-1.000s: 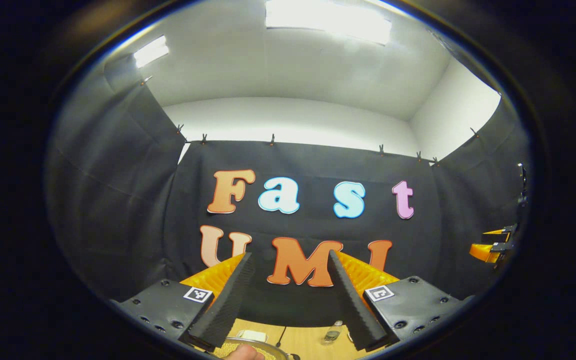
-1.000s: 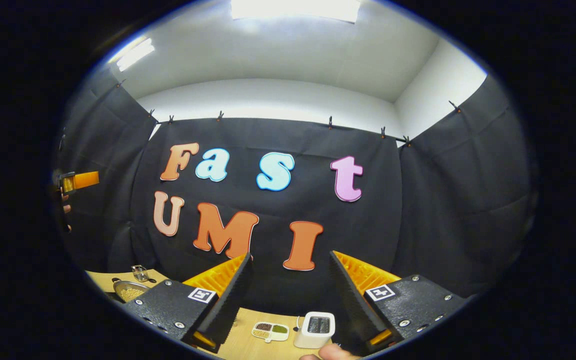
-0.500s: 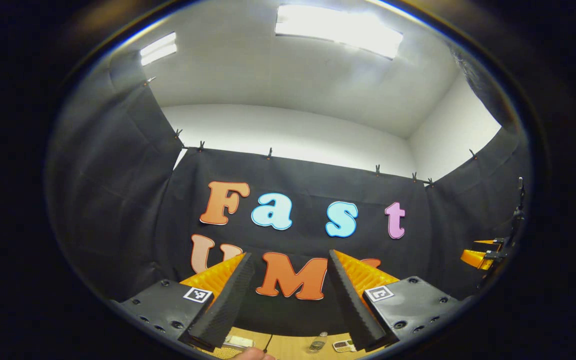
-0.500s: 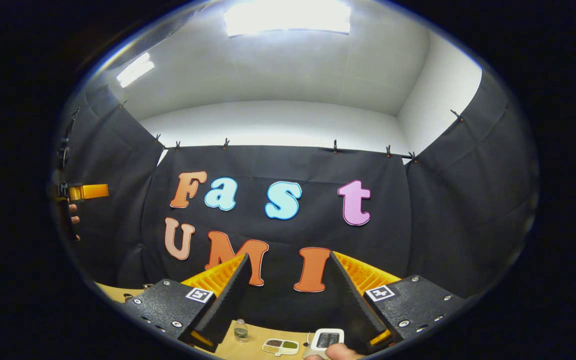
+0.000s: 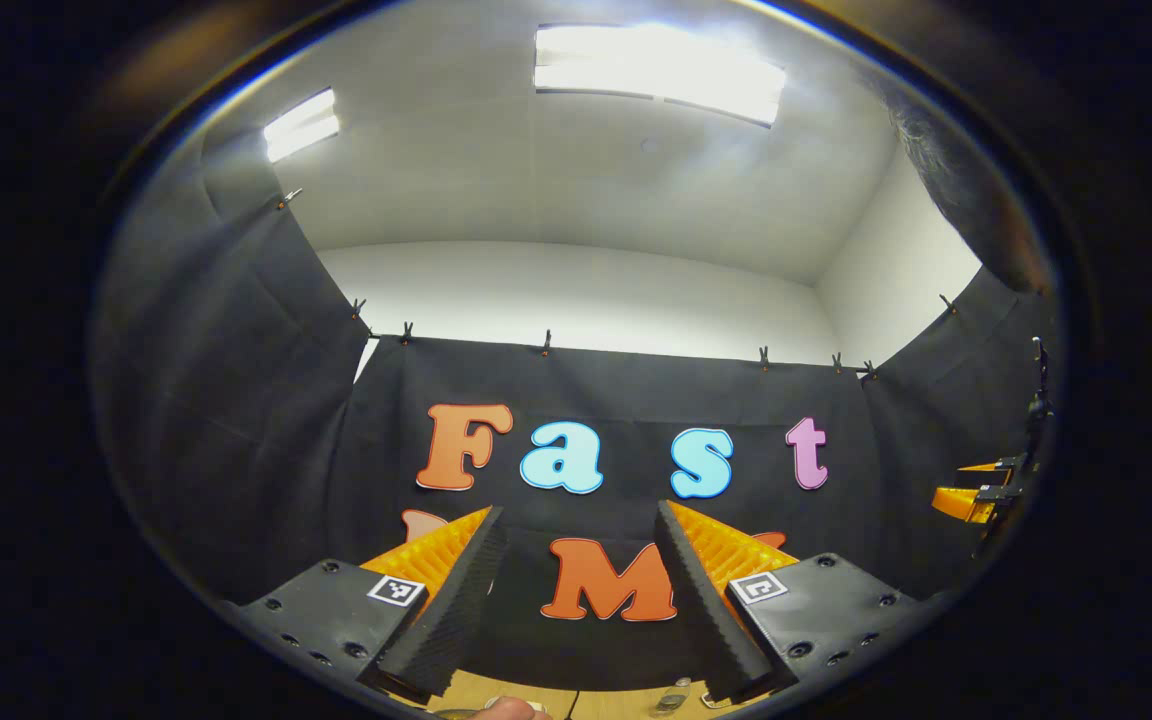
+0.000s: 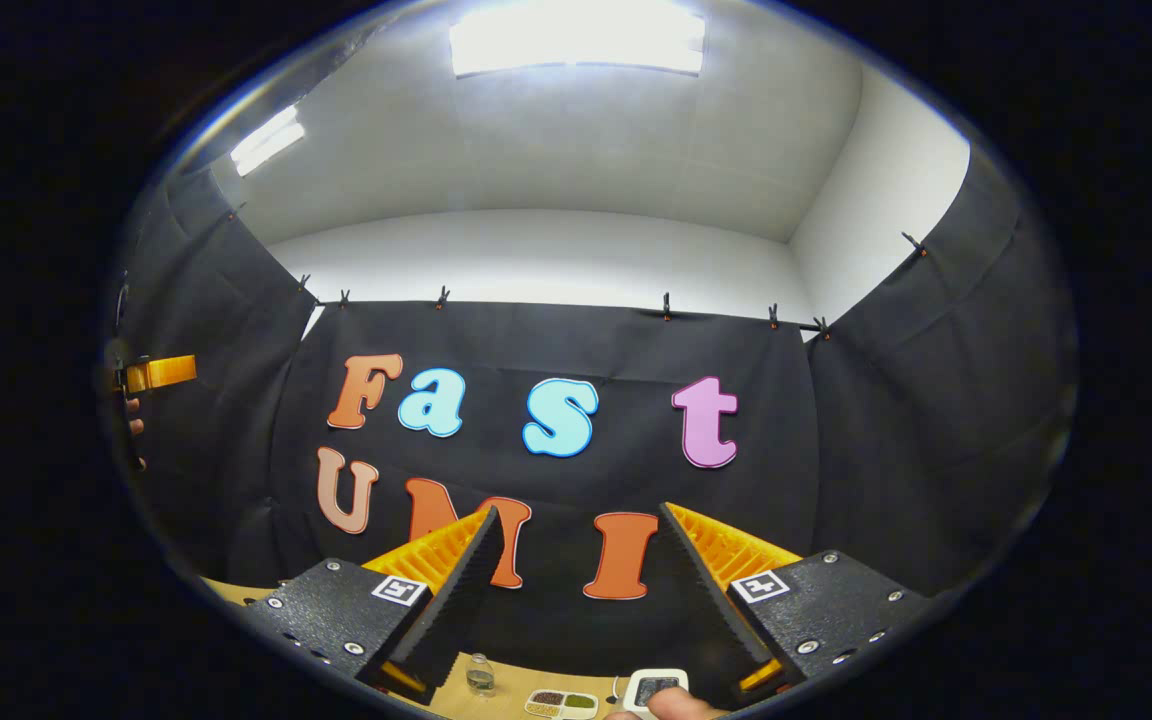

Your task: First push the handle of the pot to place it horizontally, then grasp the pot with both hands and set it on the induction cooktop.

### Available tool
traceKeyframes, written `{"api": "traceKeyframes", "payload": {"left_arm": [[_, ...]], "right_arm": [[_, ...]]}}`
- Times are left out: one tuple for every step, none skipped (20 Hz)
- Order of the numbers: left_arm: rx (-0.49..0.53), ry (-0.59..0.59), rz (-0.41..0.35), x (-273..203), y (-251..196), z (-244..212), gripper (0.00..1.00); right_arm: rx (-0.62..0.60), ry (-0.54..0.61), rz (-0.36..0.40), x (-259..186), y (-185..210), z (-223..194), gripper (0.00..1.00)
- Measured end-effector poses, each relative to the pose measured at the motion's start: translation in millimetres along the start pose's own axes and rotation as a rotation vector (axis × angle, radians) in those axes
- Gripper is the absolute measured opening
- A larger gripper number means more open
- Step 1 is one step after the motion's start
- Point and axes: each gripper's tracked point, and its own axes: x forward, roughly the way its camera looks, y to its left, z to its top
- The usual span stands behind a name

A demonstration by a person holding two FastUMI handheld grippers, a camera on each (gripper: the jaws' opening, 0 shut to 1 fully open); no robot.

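- In the left gripper view, the left gripper (image 5: 576, 590) is pointing up at the black cloth wall (image 5: 236, 420), its two ribbed fingers standing wide apart with nothing between them.
- A square black-and-white coded marker (image 5: 396, 590) is sitting on each finger block; it carries a pattern, not readable words.
- A strip of wooden table (image 5: 616, 702) is peeking in along the bottom edge, with a fingertip (image 5: 506, 710) at the rim and a small clear bottle (image 5: 673, 696) lying just right of it.
- At the far right edge, the right gripper (image 5: 976, 495) is showing as an orange and black shape, held well apart from the left one.
- In the right gripper view, the left gripper is appearing at the far left edge, with the hand (image 6: 134, 430) that is holding it.
- The right gripper (image 6: 576, 590) is likewise aiming at the wall, fingers spread and gripping nothing.
- Below them the table is carrying a small bottle (image 6: 479, 676), a divided tray of grains (image 6: 558, 704) and a white box-shaped appliance (image 6: 654, 688), with a finger touching its front.
- I cannot tell where the pot or the cooktop is lying.
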Motion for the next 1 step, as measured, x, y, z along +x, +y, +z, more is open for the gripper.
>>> {"api": "traceKeyframes", "payload": {"left_arm": [[-0.003, -0.009, -0.007, 0.7, 1.2, 1.1, 0.95]], "right_arm": [[-0.006, 0.000, -0.007, 2.1, -0.9, -2.1, 0.95]]}}
